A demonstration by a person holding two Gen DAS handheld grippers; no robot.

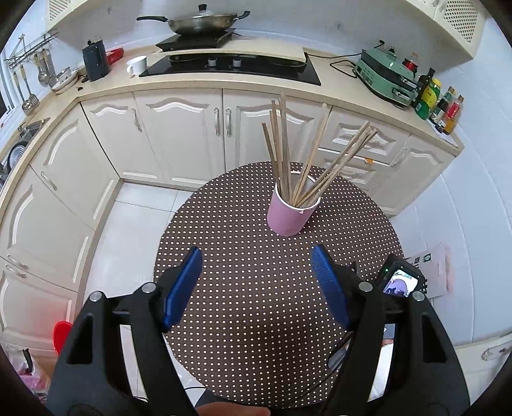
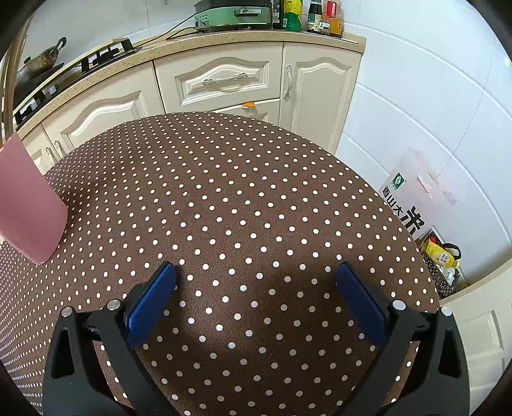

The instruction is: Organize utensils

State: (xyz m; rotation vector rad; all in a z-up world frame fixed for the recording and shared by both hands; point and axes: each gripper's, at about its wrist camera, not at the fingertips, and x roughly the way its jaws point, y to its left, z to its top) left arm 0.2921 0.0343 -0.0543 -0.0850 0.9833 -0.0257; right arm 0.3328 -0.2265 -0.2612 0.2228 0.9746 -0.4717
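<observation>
standing left of the table's middle, pink cup (image 1: 289,211) holds all visible chopsticks (image 1: 307,160) upright, fanned. left gripper (image 1: 257,256) spread wide, nothing between jaws, hovers near the cup. dotted table (image 1: 243,304) bare otherwise. right gripper (image 2: 256,272) also spread, empty, over cloth. judgement: sorting looks essentially done; no loose utensils seen left

We read one legible marking: large black Chinese characters, "香山大米", printed beside a round green logo on a white sack (image 2: 412,195) that leans against the tiled wall. Labels on the bottles (image 2: 315,16) on the desk are too small to read.
</observation>
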